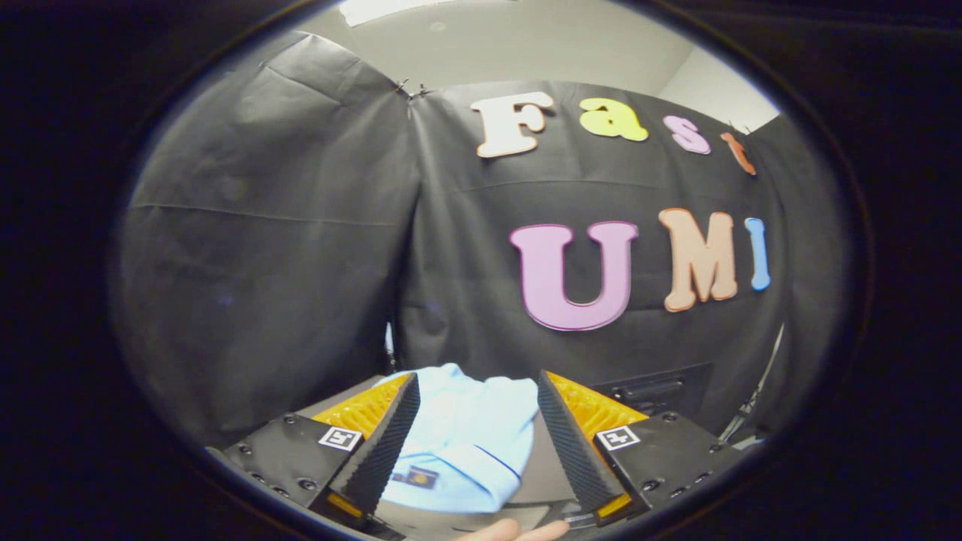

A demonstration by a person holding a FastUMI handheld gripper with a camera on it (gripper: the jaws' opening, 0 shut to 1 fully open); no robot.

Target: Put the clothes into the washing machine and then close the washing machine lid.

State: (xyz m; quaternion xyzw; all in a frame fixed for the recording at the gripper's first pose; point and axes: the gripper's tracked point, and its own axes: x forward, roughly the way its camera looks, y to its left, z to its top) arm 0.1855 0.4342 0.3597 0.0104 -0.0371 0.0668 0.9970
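Note:
A light blue folded garment [466,443], with a small dark label and a thin dark line along one edge, lies on a grey surface [550,469]. My gripper [477,376] is open and wide apart. The garment shows in the gap between the two fingers and reaches just past their tips. The left finger [391,439] overlaps the garment's left edge, while the right finger [567,439] stands a little apart from its right edge. I cannot tell whether the fingers touch the cloth or hover above it.
The black cloth wall rises close behind the garment. A dark box-like panel [652,391] sits just beyond the right finger. A person's fingertip [518,530] shows below the fingers. Thin stand legs [751,406] are off to the right.

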